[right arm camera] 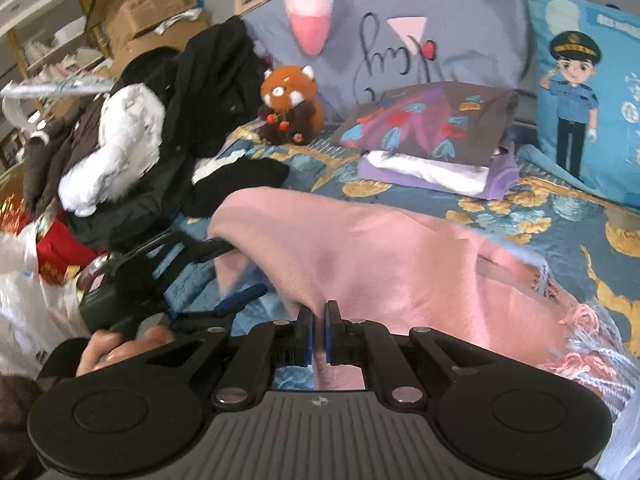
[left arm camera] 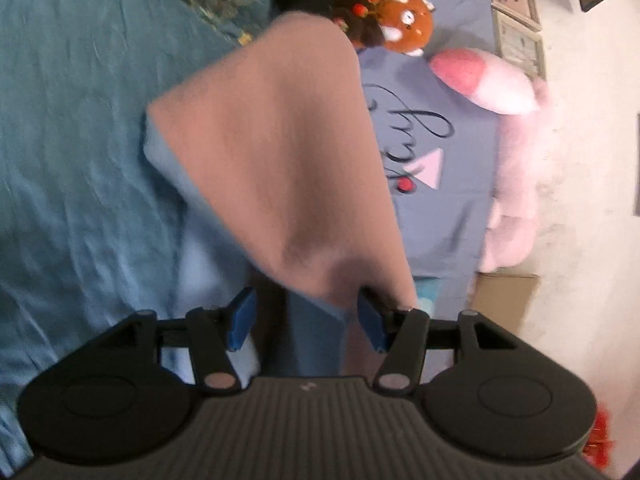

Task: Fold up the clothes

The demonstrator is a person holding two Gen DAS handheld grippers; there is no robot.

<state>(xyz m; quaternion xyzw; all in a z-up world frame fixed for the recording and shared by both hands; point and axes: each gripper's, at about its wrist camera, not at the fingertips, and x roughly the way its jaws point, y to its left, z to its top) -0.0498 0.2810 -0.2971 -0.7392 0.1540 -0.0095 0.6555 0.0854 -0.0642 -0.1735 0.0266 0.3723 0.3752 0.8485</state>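
A pink scarf with a light blue underside and tassels (right arm camera: 400, 264) lies on the bed. My right gripper (right arm camera: 318, 332) is shut on a fold of it near its front edge. In the left wrist view the same scarf (left arm camera: 280, 152) hangs lifted in front of my left gripper (left arm camera: 308, 320), whose blue fingers (left arm camera: 242, 320) stand wide apart; the cloth drapes over the right finger and is not clamped. The left gripper also shows in the right wrist view (right arm camera: 208, 268), open, at the scarf's left edge.
A stack of folded clothes (right arm camera: 436, 140) sits at the back of the bed. A red panda plush (right arm camera: 290, 104), a pile of dark jackets (right arm camera: 168, 128), a blue cartoon pillow (right arm camera: 584, 96) and a grey pillow (right arm camera: 420, 20) surround it. Cardboard boxes (right arm camera: 152, 4) stand far left.
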